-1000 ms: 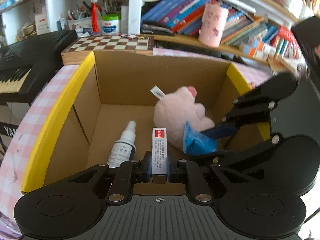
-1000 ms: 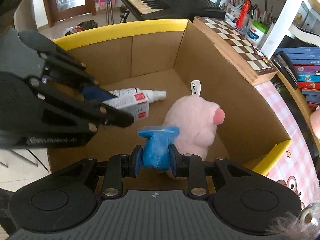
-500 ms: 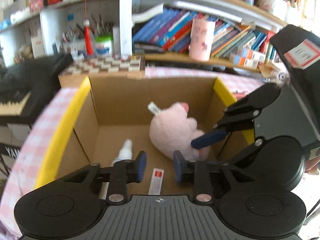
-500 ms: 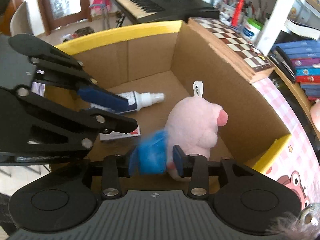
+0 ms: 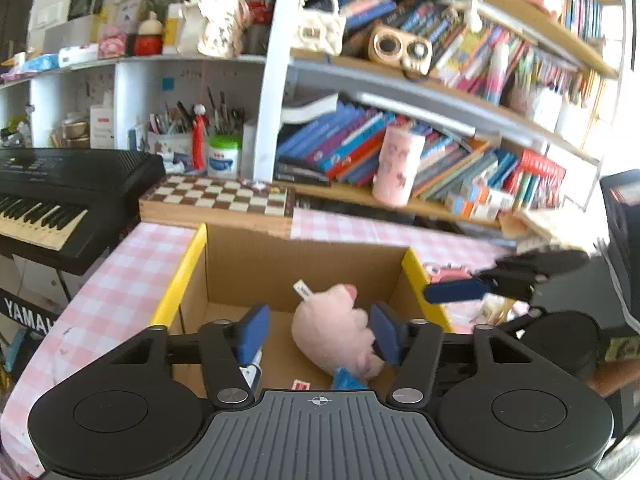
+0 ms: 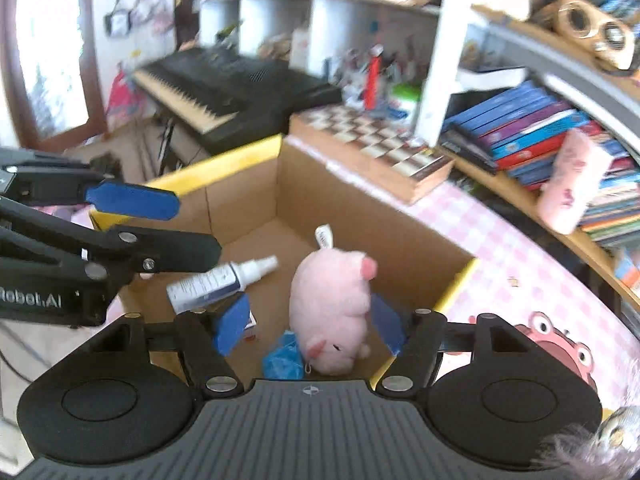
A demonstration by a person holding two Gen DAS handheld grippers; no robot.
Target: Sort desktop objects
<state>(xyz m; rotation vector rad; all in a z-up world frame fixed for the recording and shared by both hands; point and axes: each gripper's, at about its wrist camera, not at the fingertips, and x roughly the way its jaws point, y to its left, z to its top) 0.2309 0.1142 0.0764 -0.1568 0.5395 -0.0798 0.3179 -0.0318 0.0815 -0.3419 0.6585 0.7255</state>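
An open cardboard box [image 5: 248, 268] with yellow rims holds a pink plush pig [image 5: 332, 334], a crumpled blue bag [image 6: 284, 358], a white spray bottle [image 6: 220, 280] and a small white carton with a red label [image 5: 301, 385]. My left gripper [image 5: 318, 320] hovers above the box's near side, its jaws opening with nothing pressed between them. My right gripper [image 6: 310, 312] hangs over the box too, jaws opening and empty, the pig lying below it. Each view shows a blue pad of the other gripper: a right fingertip [image 5: 456, 291] and a left fingertip [image 6: 132, 200].
The box stands on a pink checked tablecloth [image 5: 120, 276]. A chessboard [image 5: 220, 198] lies behind it, a black keyboard [image 5: 60, 184] at the left. Bookshelves [image 5: 420, 152] with a pink cup [image 5: 396, 168] fill the back.
The left gripper let go of the small carton and the right let go of the blue bag; both items now lie in the box. Both grippers opened, rose and tilted upward.
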